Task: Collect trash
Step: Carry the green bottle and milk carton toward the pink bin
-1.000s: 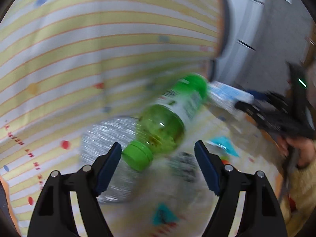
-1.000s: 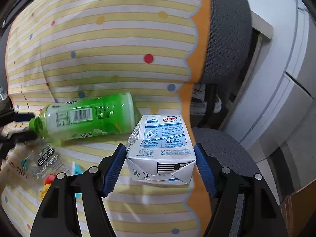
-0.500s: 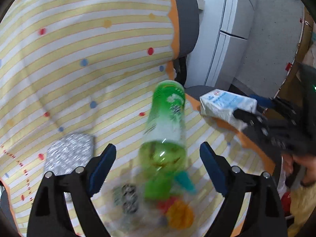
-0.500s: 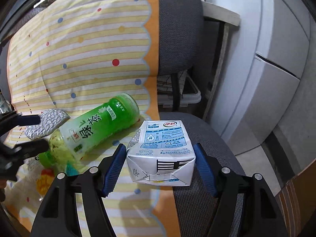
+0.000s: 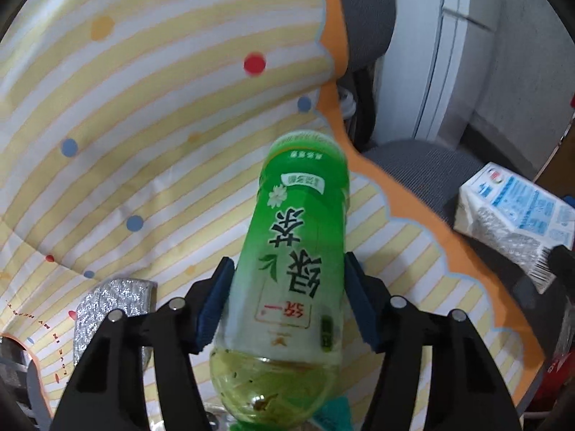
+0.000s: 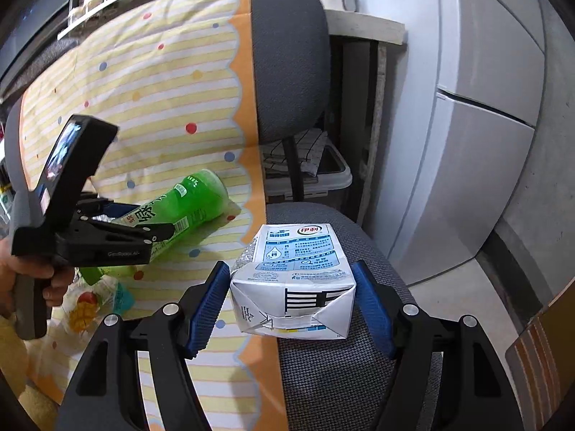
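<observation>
So the left gripper [image 5: 287, 305] had its blue pads on either side of the green plastic tea bottle [image 5: 300, 251], jaws closing in on the labelled middle of it, and the pads looked right up against the sides. The bottle was lying tilted over the yellow-striped polka-dot cloth [image 5: 143, 107] draped on the grey mesh office chair [image 6: 287, 72], cap end toward the camera. It looked nearly empty, just dregs near the neck, so probably very light, and the thin wall would likely dent if squeezed hard. The glossy label seemed slippery too, so the mid-body grab looked like the sensible spot rather than the tapered neck. The right gripper [image 6: 291, 298] was clamped on the white and blue milk carton [image 6: 293, 280], pads on its two flat sides, carried just over the chair seat. Cardboard like that is stiff at the folded edges but soft mid-panel, and it looked a bit crumpled. A silver foil wrapper [image 5: 115, 298] and a clear snack bag with fruit print [image 6: 90, 301] sat on the cloth.
</observation>
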A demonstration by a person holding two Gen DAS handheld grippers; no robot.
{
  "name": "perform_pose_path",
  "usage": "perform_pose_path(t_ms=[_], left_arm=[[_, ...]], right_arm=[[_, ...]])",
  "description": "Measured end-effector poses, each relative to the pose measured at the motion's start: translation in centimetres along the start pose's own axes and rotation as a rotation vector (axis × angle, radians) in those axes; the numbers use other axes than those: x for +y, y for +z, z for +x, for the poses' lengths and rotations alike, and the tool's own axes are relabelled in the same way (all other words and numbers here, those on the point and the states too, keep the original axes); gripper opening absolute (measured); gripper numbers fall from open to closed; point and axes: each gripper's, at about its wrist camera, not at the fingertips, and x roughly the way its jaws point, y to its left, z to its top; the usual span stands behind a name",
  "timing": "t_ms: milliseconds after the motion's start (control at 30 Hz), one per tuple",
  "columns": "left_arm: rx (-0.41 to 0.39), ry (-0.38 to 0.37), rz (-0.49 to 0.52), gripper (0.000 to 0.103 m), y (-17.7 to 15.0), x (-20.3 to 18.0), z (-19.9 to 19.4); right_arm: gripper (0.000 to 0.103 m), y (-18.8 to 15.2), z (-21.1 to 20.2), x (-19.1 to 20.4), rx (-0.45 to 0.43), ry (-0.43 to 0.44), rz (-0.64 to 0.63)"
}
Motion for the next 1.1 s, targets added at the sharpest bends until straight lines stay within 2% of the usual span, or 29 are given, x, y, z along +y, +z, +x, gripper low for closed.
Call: perform_pose_path(t_ms=[167,300,467,633,767,967,1100], left_arm=[[-0.138,-0.051,-0.066,0.058,-0.9,-0.5,-5.6],[-0.230,-0.069,-0.133,0.057,-3.3,-1.4,-11.0],[-0.274,-0.078,-0.209,0.057,-7.6,-3.3,-14.9],[-0.302,-0.105,-0.246,0.056,-11.2,-5.4,-17.0],[-0.332,-0.148,-0.233,0.056,-13.5,-7.8,-19.1],[-0.349,-0.262,-0.136,0.056,-13.3,-12.9,-20.2],[-0.352,-0.329,-0.072,0.056,-12.6,-17.0,-20.3]], right_arm=[[0.069,0.2,-2.7,-0.6,-0.068,-0.001,0.023],[0.068,-0.1,-5.6,-0.4,-0.097,-0.003,0.021],[0.068,-1.7,-9.3,0.2,-0.109,-0.002,0.009],[0.068,-4.2,-14.0,0.2,-0.136,-0.018,-0.004],[0.068,-6.3,-17.9,-1.0,-0.161,-0.064,0.011],[0.069,-9.3,-23.2,-4.6,-0.170,-0.188,0.060],[0.069,-11.6,-24.8,-7.9,-0.149,-0.260,0.103]])
